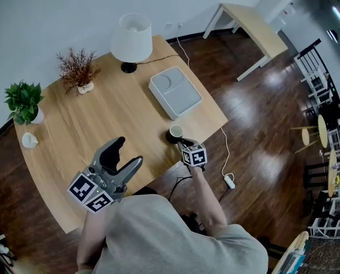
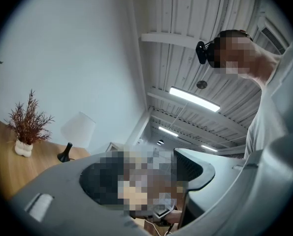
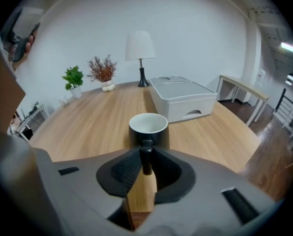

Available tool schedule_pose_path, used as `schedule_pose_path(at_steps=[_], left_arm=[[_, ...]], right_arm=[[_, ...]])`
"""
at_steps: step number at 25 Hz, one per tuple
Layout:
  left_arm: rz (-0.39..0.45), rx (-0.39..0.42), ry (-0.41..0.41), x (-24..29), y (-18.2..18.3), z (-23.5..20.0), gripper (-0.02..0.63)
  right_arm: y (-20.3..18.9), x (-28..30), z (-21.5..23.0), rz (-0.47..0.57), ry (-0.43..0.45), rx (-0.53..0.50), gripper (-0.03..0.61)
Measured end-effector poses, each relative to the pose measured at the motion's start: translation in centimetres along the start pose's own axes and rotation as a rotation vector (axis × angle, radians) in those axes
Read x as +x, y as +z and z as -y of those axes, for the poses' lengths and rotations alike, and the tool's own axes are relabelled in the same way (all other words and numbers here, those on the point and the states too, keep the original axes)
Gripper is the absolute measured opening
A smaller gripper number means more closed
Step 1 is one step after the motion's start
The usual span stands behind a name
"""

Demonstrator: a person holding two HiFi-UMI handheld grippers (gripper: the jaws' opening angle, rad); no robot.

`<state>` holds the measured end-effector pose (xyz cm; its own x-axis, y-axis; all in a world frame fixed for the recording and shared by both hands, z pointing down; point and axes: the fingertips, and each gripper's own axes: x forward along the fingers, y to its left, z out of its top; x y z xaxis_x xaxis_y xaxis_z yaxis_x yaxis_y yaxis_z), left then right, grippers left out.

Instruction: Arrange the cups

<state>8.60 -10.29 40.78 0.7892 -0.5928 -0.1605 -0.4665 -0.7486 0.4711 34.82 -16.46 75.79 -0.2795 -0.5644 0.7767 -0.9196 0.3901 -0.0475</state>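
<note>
In the head view, a black cup (image 1: 175, 133) with a white inside stands on the wooden table (image 1: 101, 119), near its right edge. The right gripper (image 1: 182, 144) is touching the cup from the near side. The left gripper (image 1: 128, 152) is held up over the near left part of the table, and its claw is wide with nothing in it. A grey box (image 1: 175, 92) sits just past the cup. A white lamp (image 1: 132, 39) stands at the far edge. A small white cup (image 1: 29, 140) stands far off at the left edge, near a green plant (image 1: 23, 100).

In the left gripper view, the left gripper (image 2: 141, 181) points up at the ceiling lights (image 2: 194, 98). Its jaws are wide apart and empty.

In the right gripper view, the right gripper (image 3: 145, 168) has its jaws pinched narrow on the cup's handle (image 3: 146, 154). The black cup (image 3: 148, 127) stands upright on the table (image 3: 87, 122), with the grey box (image 3: 183, 98) behind it.
</note>
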Motion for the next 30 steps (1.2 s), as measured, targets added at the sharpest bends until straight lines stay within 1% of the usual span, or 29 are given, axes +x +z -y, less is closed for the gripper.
schedule_pose_path(at_steps=[3,6,8,9,10,11,14,17,20,23,25,28,30], left_arm=[[0.005,-0.012,0.011,0.4,-0.1,-0.7,0.304],[0.002,-0.019,0.027,1.1,-0.2,-1.3,0.304],[-0.001,-0.026,0.038,1.3,-0.3,-1.7,0.304],[-0.004,-0.028,0.043,1.4,-0.3,-1.8,0.304],[-0.007,-0.028,0.048,1.4,-0.3,-1.9,0.304],[-0.006,-0.027,0.051,1.5,-0.3,-1.9,0.304],[0.009,-0.032,0.063,1.4,-0.3,-2.1,0.304],[0.024,-0.032,0.087,0.9,0.0,-2.5,0.304],[0.037,-0.025,0.115,0.4,0.3,-3.1,0.304],[0.051,-0.024,0.147,-0.5,0.4,-3.6,0.304],[0.071,-0.031,0.161,-0.9,0.6,-3.6,0.304],[0.089,-0.028,0.174,-1.6,1.0,-3.8,0.304],[0.092,-0.028,0.179,-2.0,1.0,-3.7,0.304]], right_arm=[[2.1,-1.1,-3.2,0.089,0.152,0.051,0.084],[5.9,-2.6,-5.6,0.192,0.287,0.101,0.084],[9.3,-3.5,-5.9,0.262,0.337,0.105,0.084],[11.1,-3.8,-5.5,0.297,0.345,0.098,0.084],[13.0,-3.9,-4.6,0.328,0.338,0.084,0.084],[14.8,-3.6,-3.1,0.354,0.313,0.060,0.084],[19.8,-1.1,3.6,0.383,0.169,-0.012,0.084],[23.8,3.0,10.4,0.375,0.032,0.004,0.084],[26.5,7.0,14.8,0.334,-0.067,0.013,0.084],[27.4,10.1,16.3,0.271,-0.117,-0.018,0.084],[27.6,11.1,16.7,0.246,-0.137,-0.047,0.084],[27.7,12.1,16.9,0.230,-0.143,-0.053,0.083],[27.0,12.4,16.9,0.216,-0.146,-0.046,0.083]])
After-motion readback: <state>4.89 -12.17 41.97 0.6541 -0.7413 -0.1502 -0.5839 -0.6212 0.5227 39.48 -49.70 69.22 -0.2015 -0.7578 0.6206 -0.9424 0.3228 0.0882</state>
